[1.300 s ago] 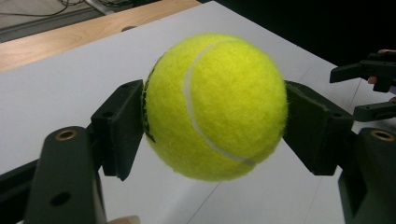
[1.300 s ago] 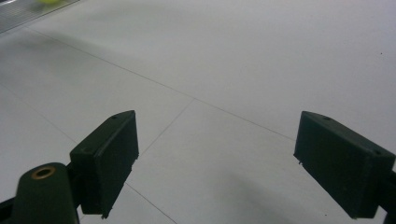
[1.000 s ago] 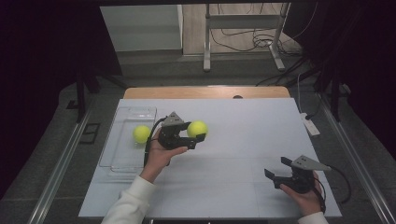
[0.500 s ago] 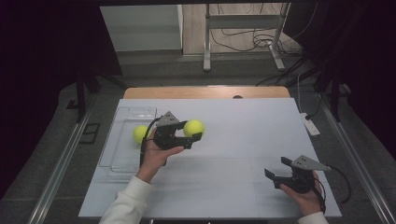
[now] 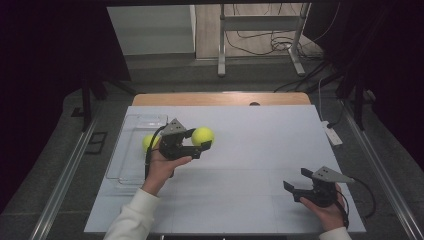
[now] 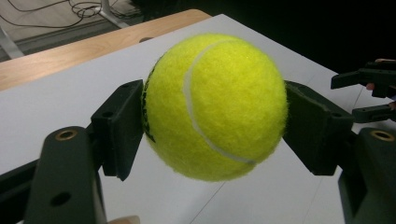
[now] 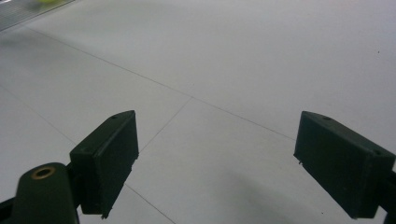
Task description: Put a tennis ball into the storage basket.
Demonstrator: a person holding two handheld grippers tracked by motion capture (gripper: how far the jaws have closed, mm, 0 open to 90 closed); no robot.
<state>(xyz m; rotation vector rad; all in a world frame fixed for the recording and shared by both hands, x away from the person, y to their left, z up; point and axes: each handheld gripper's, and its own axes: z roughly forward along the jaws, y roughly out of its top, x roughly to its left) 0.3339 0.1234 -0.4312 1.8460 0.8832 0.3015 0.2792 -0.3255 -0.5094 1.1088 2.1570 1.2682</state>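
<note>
Surface: white table (image 5: 250,150) — wooden strip along its far edge.
On it: clear tray (image 5: 131,150) at the left — a yellow ball (image 5: 148,142) inside.

No legible text on anything

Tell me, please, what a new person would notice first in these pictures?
First, the bright yellow tennis ball, clamped between the jaws of the left gripper above the white table. A second ball lies in the clear tray at the table's left edge. The right gripper waits open at the near right.
</note>
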